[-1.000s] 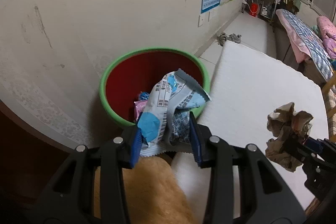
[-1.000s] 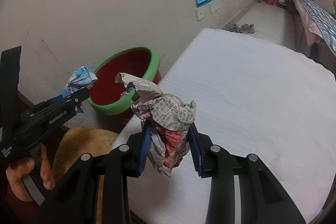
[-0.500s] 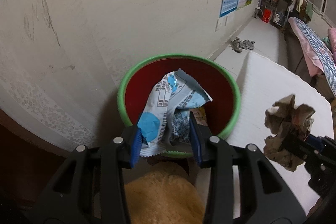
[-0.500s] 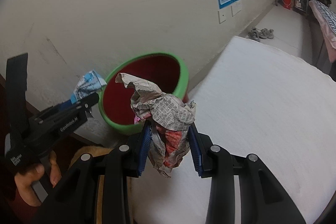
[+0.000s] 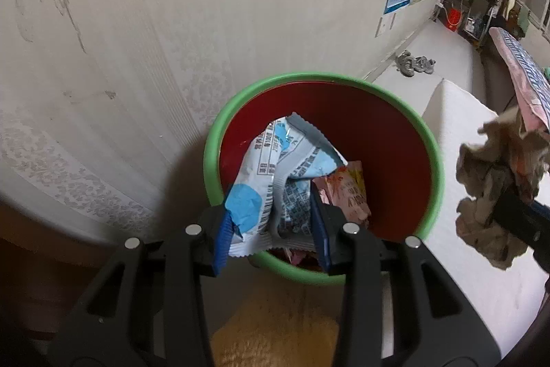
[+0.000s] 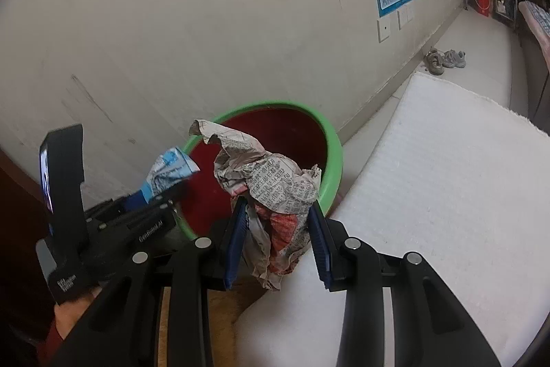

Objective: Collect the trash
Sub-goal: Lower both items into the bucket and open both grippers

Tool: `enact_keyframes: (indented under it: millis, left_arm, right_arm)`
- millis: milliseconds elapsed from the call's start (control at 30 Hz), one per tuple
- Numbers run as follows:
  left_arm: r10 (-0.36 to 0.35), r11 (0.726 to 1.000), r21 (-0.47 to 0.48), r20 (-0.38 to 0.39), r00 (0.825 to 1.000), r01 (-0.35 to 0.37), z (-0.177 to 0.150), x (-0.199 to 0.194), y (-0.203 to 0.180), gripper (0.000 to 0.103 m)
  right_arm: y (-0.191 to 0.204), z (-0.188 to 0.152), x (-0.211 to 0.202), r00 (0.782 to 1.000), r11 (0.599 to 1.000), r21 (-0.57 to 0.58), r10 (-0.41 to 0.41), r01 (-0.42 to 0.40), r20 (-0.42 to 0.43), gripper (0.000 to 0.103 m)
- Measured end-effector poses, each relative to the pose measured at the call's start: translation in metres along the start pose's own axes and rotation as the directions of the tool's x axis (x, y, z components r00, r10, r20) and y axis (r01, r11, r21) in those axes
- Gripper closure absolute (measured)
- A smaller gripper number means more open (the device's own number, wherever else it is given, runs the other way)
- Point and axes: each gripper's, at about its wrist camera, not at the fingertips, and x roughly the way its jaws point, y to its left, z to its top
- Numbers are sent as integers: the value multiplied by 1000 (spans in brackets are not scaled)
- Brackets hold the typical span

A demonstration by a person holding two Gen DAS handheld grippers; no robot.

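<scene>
My left gripper (image 5: 271, 229) holds the blue wrapper (image 5: 275, 181) over the red bin (image 5: 426, 195); I open those fingers only above its middle. My right gripper (image 6: 278, 243) clamps the crumpled newspaper (image 6: 271, 188) near the rim.

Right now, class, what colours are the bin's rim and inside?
The bin has a green rim and a red inside, clearest in the left wrist view.
</scene>
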Motion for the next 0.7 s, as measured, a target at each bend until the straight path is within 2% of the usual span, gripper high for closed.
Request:
enact_keyframes:
  millis: [233, 467, 700]
  left_arm:
    - [5, 1000, 23, -19, 1000, -5, 16, 19, -7, 65]
    - [5, 998, 59, -13, 1000, -4, 25, 20, -13, 65]
    - [29, 998, 63, -16, 999, -28, 32, 24, -11, 64]
  right_arm:
    - [-5, 3, 3, 1000, 1000, 25, -6, 6, 4, 68]
    - [-13, 0, 9, 999, 999, 35, -23, 24, -24, 68]
    - [-10, 8, 9, 1000, 1000, 20, -19, 19, -5, 68]
